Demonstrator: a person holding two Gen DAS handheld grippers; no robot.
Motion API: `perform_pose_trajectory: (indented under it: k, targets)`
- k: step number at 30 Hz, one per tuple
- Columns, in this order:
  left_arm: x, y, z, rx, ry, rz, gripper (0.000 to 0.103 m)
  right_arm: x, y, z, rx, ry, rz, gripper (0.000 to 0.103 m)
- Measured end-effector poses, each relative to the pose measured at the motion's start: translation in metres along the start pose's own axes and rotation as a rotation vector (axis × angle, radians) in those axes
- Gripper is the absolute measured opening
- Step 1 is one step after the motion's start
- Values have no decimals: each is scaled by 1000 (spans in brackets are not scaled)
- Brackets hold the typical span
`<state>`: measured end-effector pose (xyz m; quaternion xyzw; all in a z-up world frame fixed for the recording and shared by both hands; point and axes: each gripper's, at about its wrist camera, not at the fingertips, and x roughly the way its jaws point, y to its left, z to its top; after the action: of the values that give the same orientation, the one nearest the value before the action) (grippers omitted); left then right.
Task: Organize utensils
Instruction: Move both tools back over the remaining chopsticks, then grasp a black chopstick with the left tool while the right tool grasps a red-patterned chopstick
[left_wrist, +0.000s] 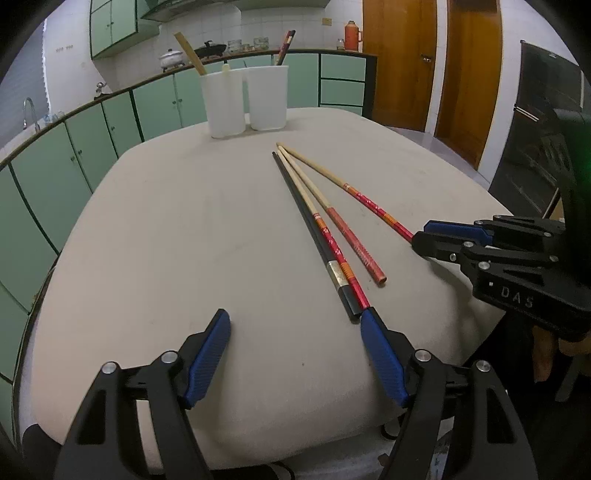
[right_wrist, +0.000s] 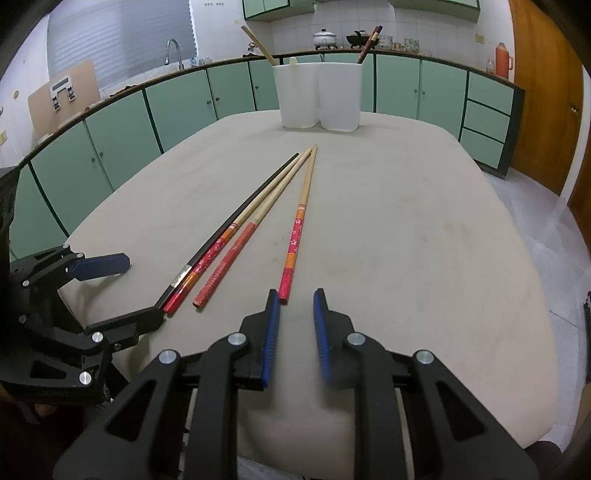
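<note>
Four chopsticks (right_wrist: 255, 229) lie on the tabletop (right_wrist: 406, 240), long axes running away toward two white holders (right_wrist: 319, 96) – each already holding utensils. The right hand-held gripper (right_wrist: 295, 301) is nearest, jaws narrowly apart, the rightmost chopstick's (right_wrist: 295, 236) red end just beside its left pad. The left hand-held gripper (left_wrist: 295, 325) stands wide apart, empty.

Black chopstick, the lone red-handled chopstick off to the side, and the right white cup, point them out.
black chopstick (right_wrist: 240, 214), right wrist view, mid shaft
lone red-handled chopstick (right_wrist: 295, 236), right wrist view, patterned handle
right white cup (right_wrist: 340, 99), right wrist view, front wall
</note>
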<state>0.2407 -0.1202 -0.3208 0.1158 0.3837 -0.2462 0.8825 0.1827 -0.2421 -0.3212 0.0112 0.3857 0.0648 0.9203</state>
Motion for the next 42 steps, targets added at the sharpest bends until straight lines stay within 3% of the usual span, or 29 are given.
perform_pose_trajectory:
  k: [8, 10, 12, 15, 17, 24, 28, 29, 33, 37, 39, 40, 41, 42]
  targets:
    - [2, 1, 4, -17, -11, 9, 69, 3, 1, 1, -5, -6, 2, 22]
    - [1, 4, 4, -29, -18, 6, 56, 4, 2, 3, -4, -8, -7, 22]
    - [1, 8, 5, -43, -22, -1, 36, 6, 2, 4, -1, -9, -32, 18]
    - [2, 16, 7, -74, -29, -24, 7, 5, -2, 1, 18, -19, -70, 5]
    - [2, 22, 6, -105, -37, -5, 7, 3, -7, 0, 38, -21, -98, 0]
    - [-2, 43, 5, -195, -52, 105, 7, -1, -11, -5, 80, -28, -104, 0]
    - [-1, 42, 3, -183, -39, 125, 7, -2, -7, -4, 73, -38, -81, 6]
    - [-1, 42, 4, -181, -41, 128, 9, -3, -7, -3, 76, -42, -78, 7]
    - [-1, 46, 4, -195, -46, 138, 34, -1, -13, 0, 77, -49, -104, 14]
    - [2, 48, 3, -209, -41, 134, 35, 7, -14, 1, 58, -52, -94, 21]
    - [4, 47, 4, -211, -46, 130, 33, 10, -9, 2, 39, -54, -106, 22]
    - [4, 48, 5, -213, -49, 115, 26, 10, -8, 2, 40, -50, -110, 15]
    - [3, 48, 5, -217, -46, 102, 10, 8, -6, 1, 44, -44, -98, 5]
    - [3, 48, 4, -217, -45, 91, 7, 6, 0, -1, 35, -43, -95, 5]
